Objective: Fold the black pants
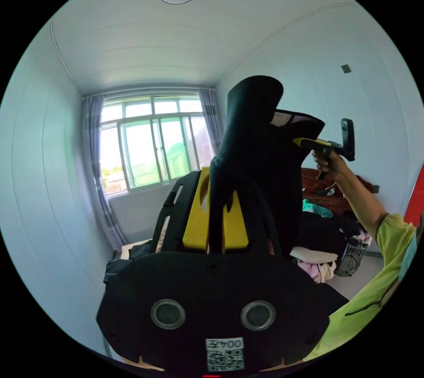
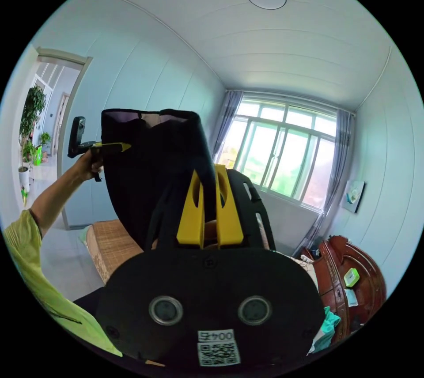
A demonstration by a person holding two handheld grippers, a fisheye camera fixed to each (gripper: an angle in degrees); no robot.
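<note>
black pants (image 1: 260, 139) held aloft, pinched between both tools' jaws

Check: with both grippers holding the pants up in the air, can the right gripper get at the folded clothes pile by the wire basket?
Probably not as things stand. The right gripper is shut on the black pants, held high, as is the left gripper; the pile lies low across the room.

The soft black pants (image 1: 260, 139) show a pale lining at the waistband. The yellow-jawed left tongs (image 1: 216, 214) and right tongs (image 2: 210, 214) sit on black bodies. A lime-green sleeve (image 1: 371, 289), grey curtains (image 2: 227, 124), and a reddish-brown, perhaps wooden, headboard (image 2: 353, 263).
</note>
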